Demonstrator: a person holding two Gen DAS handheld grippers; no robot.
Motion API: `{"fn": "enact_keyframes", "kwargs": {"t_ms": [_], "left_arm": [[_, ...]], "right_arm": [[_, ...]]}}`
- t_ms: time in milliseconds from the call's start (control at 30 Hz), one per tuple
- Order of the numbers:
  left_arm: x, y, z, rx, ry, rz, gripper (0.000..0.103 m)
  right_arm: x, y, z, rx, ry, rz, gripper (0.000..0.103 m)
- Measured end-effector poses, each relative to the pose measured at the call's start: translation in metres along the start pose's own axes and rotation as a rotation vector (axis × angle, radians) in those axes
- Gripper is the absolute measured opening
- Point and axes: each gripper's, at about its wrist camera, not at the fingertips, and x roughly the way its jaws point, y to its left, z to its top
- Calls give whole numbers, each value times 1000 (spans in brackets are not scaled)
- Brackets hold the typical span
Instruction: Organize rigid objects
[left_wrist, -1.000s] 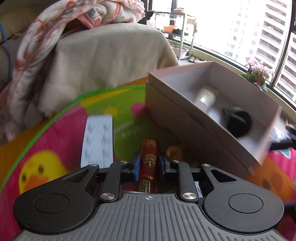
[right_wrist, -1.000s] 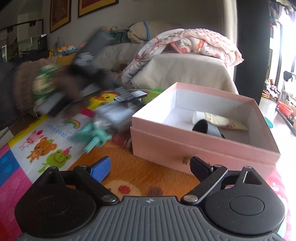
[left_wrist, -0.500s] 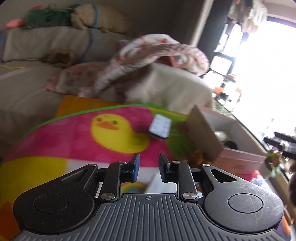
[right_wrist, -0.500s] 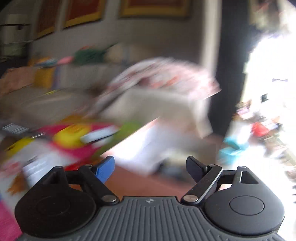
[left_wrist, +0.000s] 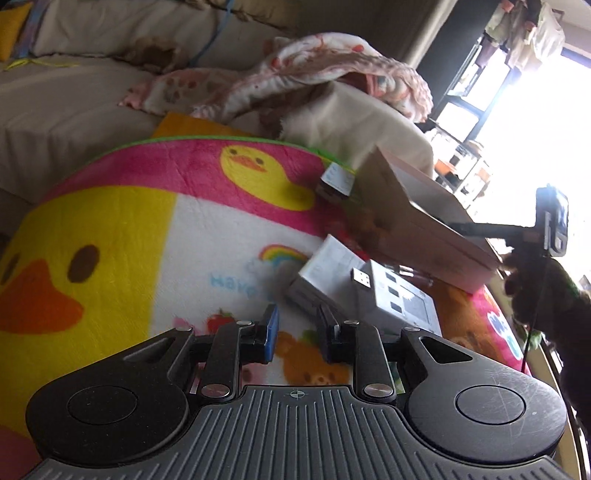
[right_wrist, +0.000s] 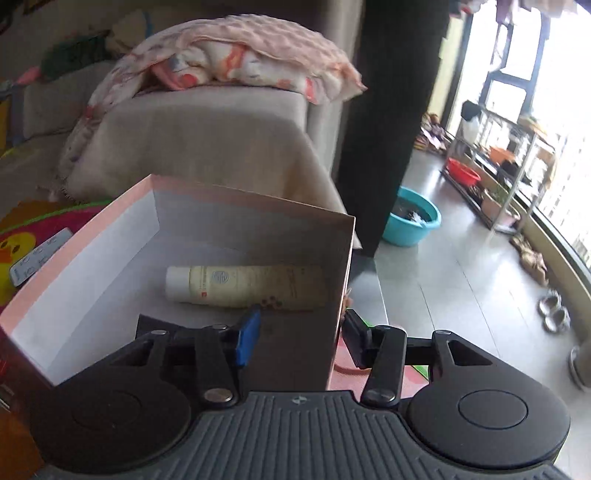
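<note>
The pink box (right_wrist: 236, 236) fills the centre of our right view, its near wall standing between the parted fingers of our right gripper (right_wrist: 301, 338) — a steadying straddle, not yet a clamp. A cream bottle (right_wrist: 243, 286) lies inside. Lower centre, our left gripper (left_wrist: 297, 332) hovers part-open and empty just short of the white boxes (left_wrist: 365, 291).
</note>
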Motion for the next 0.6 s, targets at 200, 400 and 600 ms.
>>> {"fn": "enact_keyframes", "kwargs": {"t_ms": [200, 400, 600], "left_arm": [[16, -10, 1, -2, 5, -15, 25], [36, -19, 8, -8, 4, -60, 25], [26, -25, 14, 42, -66, -19, 25]], "right_arm": [[8, 53, 6, -202, -48, 45, 48], [13, 7, -4, -154, -34, -16, 46], [-11, -5, -10, -142, -101, -120, 56]]}}
